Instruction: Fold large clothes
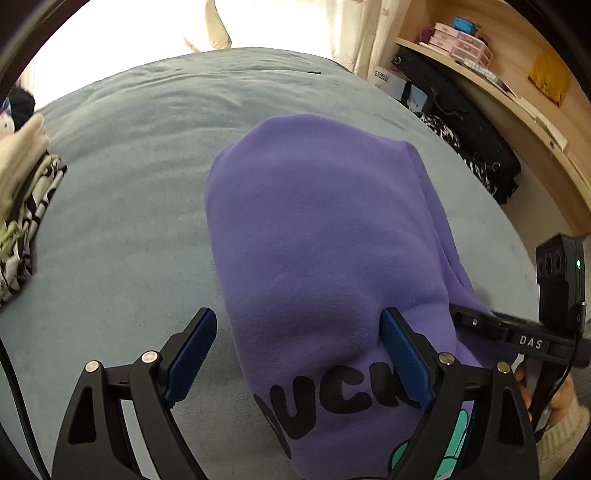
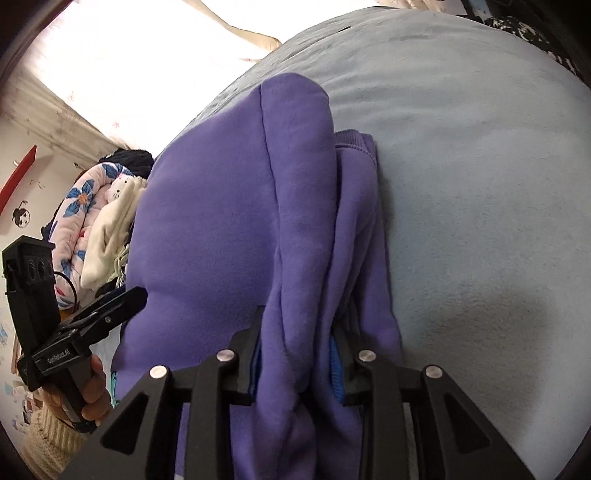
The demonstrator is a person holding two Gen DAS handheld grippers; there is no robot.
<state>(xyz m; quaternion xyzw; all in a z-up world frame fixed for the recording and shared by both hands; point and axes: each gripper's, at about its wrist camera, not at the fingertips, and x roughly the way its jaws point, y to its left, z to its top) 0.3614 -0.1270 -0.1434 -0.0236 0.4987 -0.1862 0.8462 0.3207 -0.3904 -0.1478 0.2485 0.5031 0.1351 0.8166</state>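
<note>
- purple sweatshirt [image 1: 314, 229] lay on grey bedspread [image 1: 122, 240]; judged soft, thick, floppy.
- right gripper [image 2: 295, 354] pinched bunched side folds.
- left gripper [image 1: 299, 350] gaped, empty.

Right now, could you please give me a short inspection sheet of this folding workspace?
Surface: grey-blue bed cover, lightly wrinkled.
Job's things: purple sweatshirt, folded lengthwise, black lettering near the camera.
Clutter: stacked clothes at the bed's left edge.
Grippers: left gripper open, one finger on the sweatshirt; right gripper shut on bunched sweatshirt layers.
Cables: black cable at the left border of the left wrist view.
Surroundings: wooden shelf with pink boxes; curtains.
</note>
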